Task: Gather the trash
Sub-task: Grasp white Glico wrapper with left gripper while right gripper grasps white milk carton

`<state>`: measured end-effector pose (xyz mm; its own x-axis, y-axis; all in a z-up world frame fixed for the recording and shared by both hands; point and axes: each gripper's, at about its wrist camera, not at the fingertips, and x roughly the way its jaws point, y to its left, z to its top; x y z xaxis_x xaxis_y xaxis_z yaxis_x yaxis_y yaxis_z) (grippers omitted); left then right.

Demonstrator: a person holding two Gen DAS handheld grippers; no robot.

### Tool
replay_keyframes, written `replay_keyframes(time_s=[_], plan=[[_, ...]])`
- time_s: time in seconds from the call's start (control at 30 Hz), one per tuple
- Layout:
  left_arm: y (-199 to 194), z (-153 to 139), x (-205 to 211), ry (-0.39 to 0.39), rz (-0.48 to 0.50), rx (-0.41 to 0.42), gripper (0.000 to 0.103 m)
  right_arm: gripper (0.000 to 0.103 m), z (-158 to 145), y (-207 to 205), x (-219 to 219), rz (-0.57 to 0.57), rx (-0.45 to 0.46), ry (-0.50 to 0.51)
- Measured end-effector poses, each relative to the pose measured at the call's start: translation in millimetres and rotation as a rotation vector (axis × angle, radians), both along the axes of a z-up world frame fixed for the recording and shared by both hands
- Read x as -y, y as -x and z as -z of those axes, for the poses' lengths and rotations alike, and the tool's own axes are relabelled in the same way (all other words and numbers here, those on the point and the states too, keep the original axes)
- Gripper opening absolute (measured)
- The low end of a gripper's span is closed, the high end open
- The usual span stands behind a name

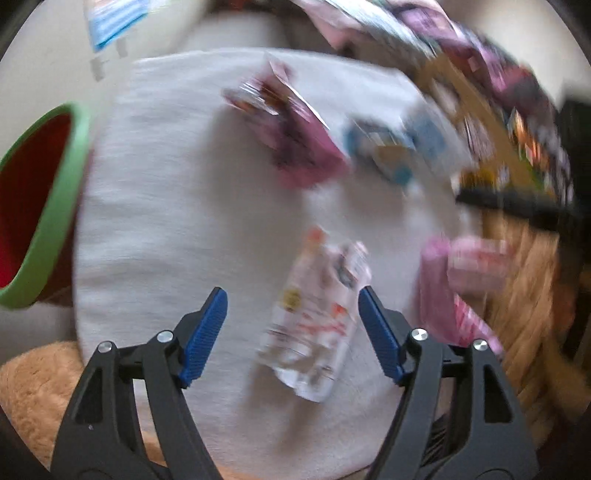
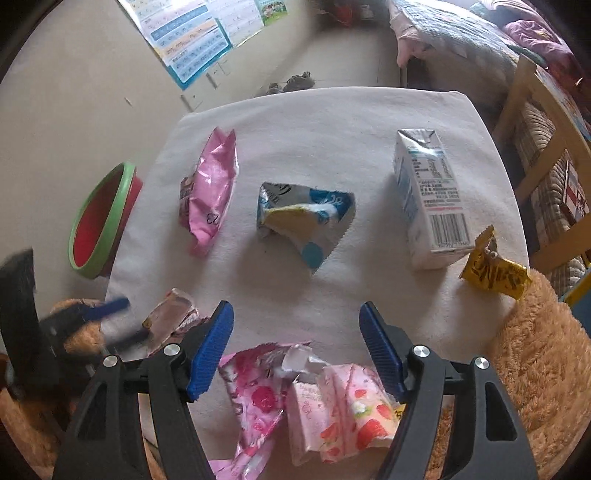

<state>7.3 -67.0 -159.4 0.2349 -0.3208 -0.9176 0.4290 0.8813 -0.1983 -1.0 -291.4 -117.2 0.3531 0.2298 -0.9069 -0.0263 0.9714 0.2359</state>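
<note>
Trash lies on a white cloth [image 2: 332, 122]. In the right wrist view my right gripper [image 2: 295, 332] hangs open just above a pink printed wrapper [image 2: 255, 398] and a pink strawberry carton [image 2: 340, 406]. Farther off lie a pink bag [image 2: 210, 192], a blue and yellow wrapper [image 2: 303, 218], a white milk carton [image 2: 428, 195] and a yellow wrapper [image 2: 495, 269]. The blurred left wrist view has my left gripper [image 1: 291, 314] open over a clear printed wrapper [image 1: 317, 317], which lies near the right finger without being pressed. A red bin with a green rim [image 2: 99, 221] stands left of the cloth.
The cloth rests on a fuzzy tan cushion [image 2: 535, 350]. A wooden frame [image 2: 535, 110] and a bed stand to the right, and a wall with posters [image 2: 192, 33] is at the back left. My left gripper [image 2: 123, 321] shows blurred at the left of the right wrist view.
</note>
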Motion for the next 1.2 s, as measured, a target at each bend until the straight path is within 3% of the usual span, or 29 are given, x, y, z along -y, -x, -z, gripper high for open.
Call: replay_keyframes(time_s=[0.13,0.17,0.2,0.23,0.4,0.6,0.77,0.93,0.97,1.03,1.07,1.2], plan=[[2.8,17.3,21.2,-0.047,0.066,-0.047,0.069,0.068,2.3,-6.8,-3.8,-0.023,0.002,0.017],[2.4,19.4,22.5,-0.052,0.069,-0.053,0.065,0.068,3.0,-8.0,-4.6,-0.030,0.004,0.026],[1.8,21.6,22.9,-0.055,0.069,-0.062,0.054,0.068,3.8,-9.8,-5.3,-0.038,0.005,0.035],[1.7,21.7,22.2,-0.054,0.061,-0.058,0.049,0.068,4.8,-12.9,-6.3,-0.053,0.004,0.051],[-2.3,20.0,7.9,-0.020,-0.016,-0.056,0.046,0.068,3.7,-29.2,-6.4,-0.107,0.023,0.147],[-3.7,15.4,-16.8,0.030,-0.130,-0.057,0.046,0.069,-7.7,-51.9,31.1,0.052,0.080,0.159],[-6.2,15.8,-28.4,0.043,-0.173,-0.069,0.046,0.069,6.4,-66.5,55.3,0.129,0.024,0.241],[-6.2,17.2,-24.2,0.033,-0.171,-0.074,0.046,0.069,28.9,-62.3,66.0,0.145,-0.034,0.241],[-6.5,17.8,-22.0,0.032,-0.172,-0.074,0.046,0.066,32.2,-61.7,66.4,0.147,-0.042,0.240],[-5.7,17.1,-25.1,0.030,-0.172,-0.075,0.046,0.051,37.0,-58.4,67.5,0.145,-0.058,0.236],[-5.5,17.1,-25.8,0.029,-0.172,-0.075,0.046,0.038,38.2,-57.1,68.4,0.140,-0.067,0.235],[-6.9,17.7,-23.2,0.025,-0.173,-0.076,0.046,0.038,34.8,-51.2,64.9,0.134,-0.058,0.185]])
